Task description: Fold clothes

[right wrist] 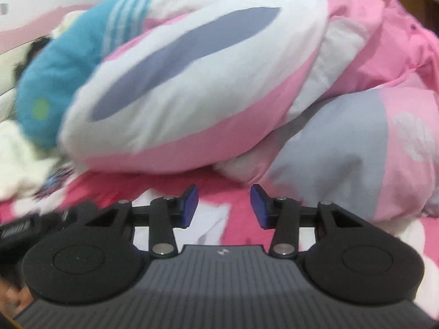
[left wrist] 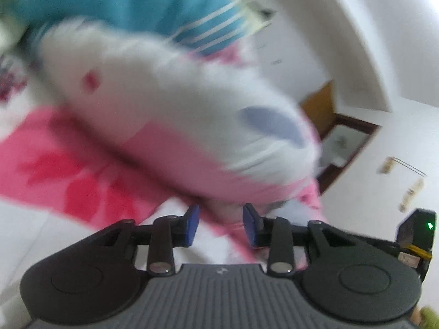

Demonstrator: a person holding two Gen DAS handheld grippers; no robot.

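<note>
Presently both hand-held grippers, left (left wrist: 221,223) and right (right wrist: 223,205), stand part-open and empty; ahead, the soft, limp pink-and-white garment (right wrist: 192,93) likely grips best at an edge.

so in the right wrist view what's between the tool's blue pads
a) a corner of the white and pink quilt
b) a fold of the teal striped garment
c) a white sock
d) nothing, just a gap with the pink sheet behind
d: the right tool stands open, its pads apart, and only the pink sheet shows through the gap; the quilt lies beyond the tips.

Clothes pile (right wrist: 175,87) on pink bedsheet (right wrist: 219,192)
</note>
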